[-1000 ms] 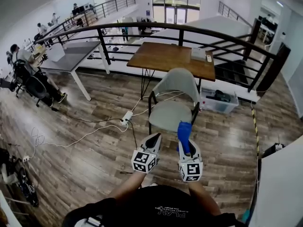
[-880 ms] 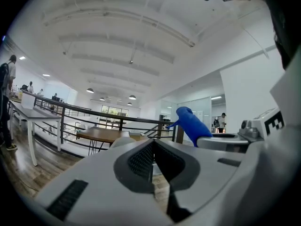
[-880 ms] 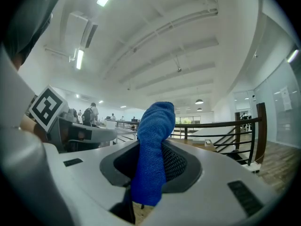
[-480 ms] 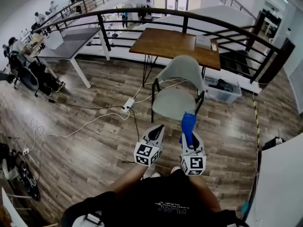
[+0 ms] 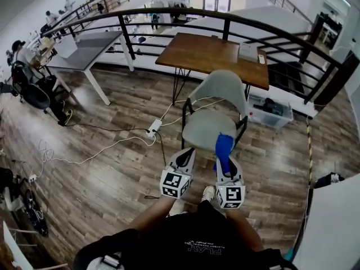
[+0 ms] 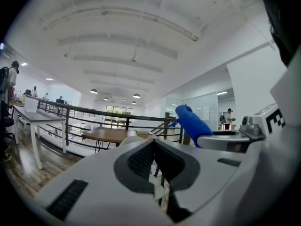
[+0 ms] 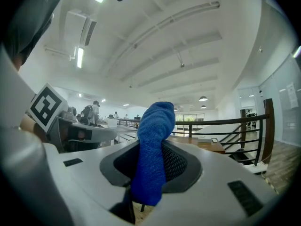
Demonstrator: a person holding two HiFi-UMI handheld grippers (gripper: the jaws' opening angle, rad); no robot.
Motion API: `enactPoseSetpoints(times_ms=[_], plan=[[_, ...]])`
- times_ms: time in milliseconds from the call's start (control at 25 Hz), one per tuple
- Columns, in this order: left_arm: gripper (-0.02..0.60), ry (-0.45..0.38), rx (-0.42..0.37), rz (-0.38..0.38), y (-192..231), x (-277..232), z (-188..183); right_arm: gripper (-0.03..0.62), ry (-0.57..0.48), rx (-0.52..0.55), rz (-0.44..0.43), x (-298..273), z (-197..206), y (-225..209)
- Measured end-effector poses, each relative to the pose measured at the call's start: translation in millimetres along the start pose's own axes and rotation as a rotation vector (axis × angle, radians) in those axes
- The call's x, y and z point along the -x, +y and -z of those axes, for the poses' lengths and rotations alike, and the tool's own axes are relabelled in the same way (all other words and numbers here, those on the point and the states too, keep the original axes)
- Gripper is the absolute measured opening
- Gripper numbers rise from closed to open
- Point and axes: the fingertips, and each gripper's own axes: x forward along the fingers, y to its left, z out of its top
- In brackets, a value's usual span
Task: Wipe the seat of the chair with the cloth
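A grey-green chair (image 5: pixel 212 129) stands in front of me on the wood floor, its seat bare and its back toward a brown table. My right gripper (image 5: pixel 225 161) is shut on a blue cloth (image 5: pixel 223 148), which sticks up out of the jaws (image 7: pixel 154 140) just short of the seat's front edge. My left gripper (image 5: pixel 184 161) hangs beside it, near the seat's front left corner, jaws together with nothing in them (image 6: pixel 153 168). Both grippers are held close to my body, above the floor.
The brown table (image 5: pixel 216 55) stands behind the chair, against a black railing (image 5: pixel 169 17). A clear storage box (image 5: pixel 270 111) sits on the floor at the chair's right. White cables and a power strip (image 5: pixel 152 131) lie on the floor at its left. People sit at desks far left.
The view has shifted slightly toward the chair. Both grippers keep the same pose, the cloth still held in the right one.
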Motion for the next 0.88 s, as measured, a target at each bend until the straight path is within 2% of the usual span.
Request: enactPoseSetpoints(times_ms=[240, 600, 880], plan=[[0.006, 0.016, -0.051, -0.021, 14.6, -53.3, -8.7, 0.108, 0.004, -0.022, -0.044, -54.9, 0.7, -31.7], [0.006, -0.027, 0.025, -0.047, 24.4, -123.9, -25.8, 0.109, -0.004, -0.034, -0.117, -106.6, 7.4, -82.4], [0.006, -0.002, 0.0, -0.043, 19.6, -169.3, -24.9, 0.109, 0.0, -0.069, -0.105, -131.6, 12.0, -125.4]])
